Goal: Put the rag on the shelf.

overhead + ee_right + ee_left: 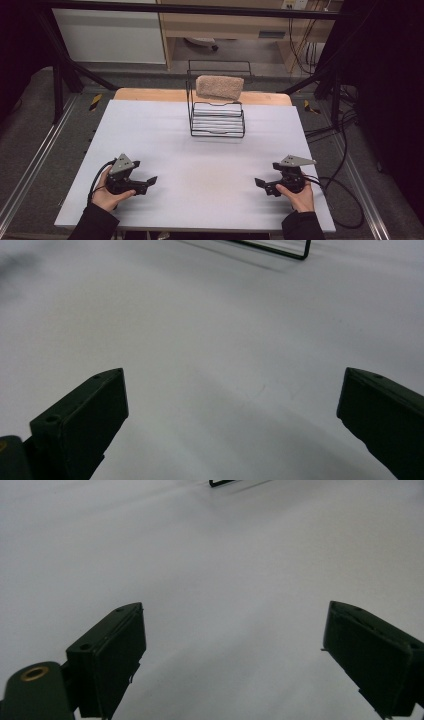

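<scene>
A wire rack (217, 120) stood near the counter's (165, 145) far edge, a block (219, 86) resting on its top. Each tool (145, 183) (265, 184) sat near a near corner.

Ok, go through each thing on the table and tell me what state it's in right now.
Left gripper: open, holding nothing, low over the table.
Right gripper: open, holding nothing, low over the table.
Wire rack: upright at the far middle of the table, lower shelf bare.
Brown block: lying on the rack's top, untouched.
</scene>
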